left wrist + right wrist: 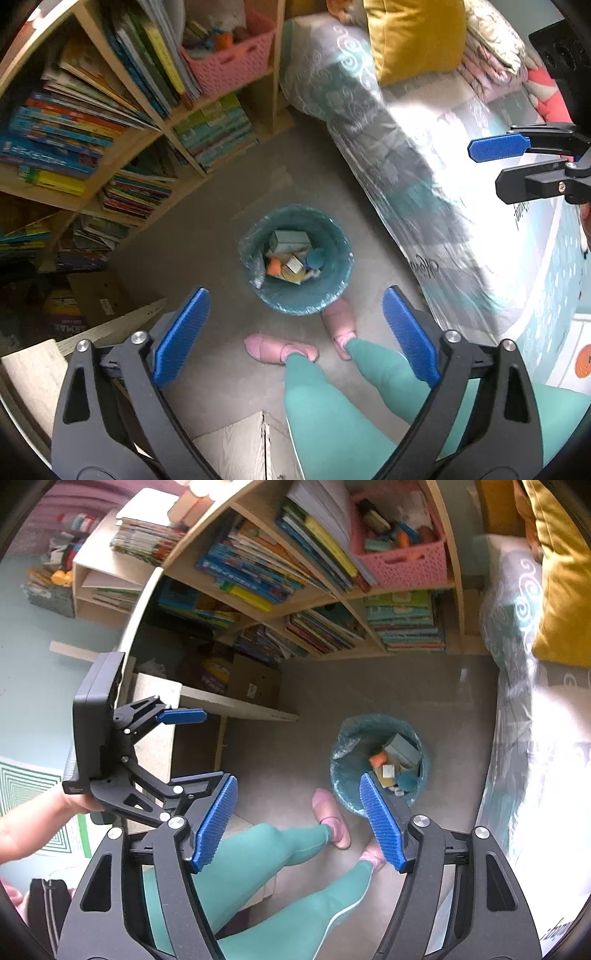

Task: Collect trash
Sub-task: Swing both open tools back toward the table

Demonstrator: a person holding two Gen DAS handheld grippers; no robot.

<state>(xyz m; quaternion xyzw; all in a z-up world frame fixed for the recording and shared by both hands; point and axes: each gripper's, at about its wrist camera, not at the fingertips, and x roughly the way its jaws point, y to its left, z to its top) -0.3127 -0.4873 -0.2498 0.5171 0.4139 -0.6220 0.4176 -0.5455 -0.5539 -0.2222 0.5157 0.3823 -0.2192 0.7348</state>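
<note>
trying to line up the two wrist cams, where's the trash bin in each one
Left wrist view: the trash bin sits at the middle of the picture, on the floor between and beyond the open left gripper.
Right wrist view: the trash bin is right of centre, partly behind the right blue finger.
Shared landmark: the pink basket on the bookshelf.

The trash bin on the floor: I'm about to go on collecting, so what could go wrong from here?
1. The trash bin already holds boxes and other items, so a badly aimed drop could bounce out onto the floor.
2. The person's pink slippers stand right beside the bin; a step could tip it.
3. Both the left gripper and right gripper are open and empty.
</note>
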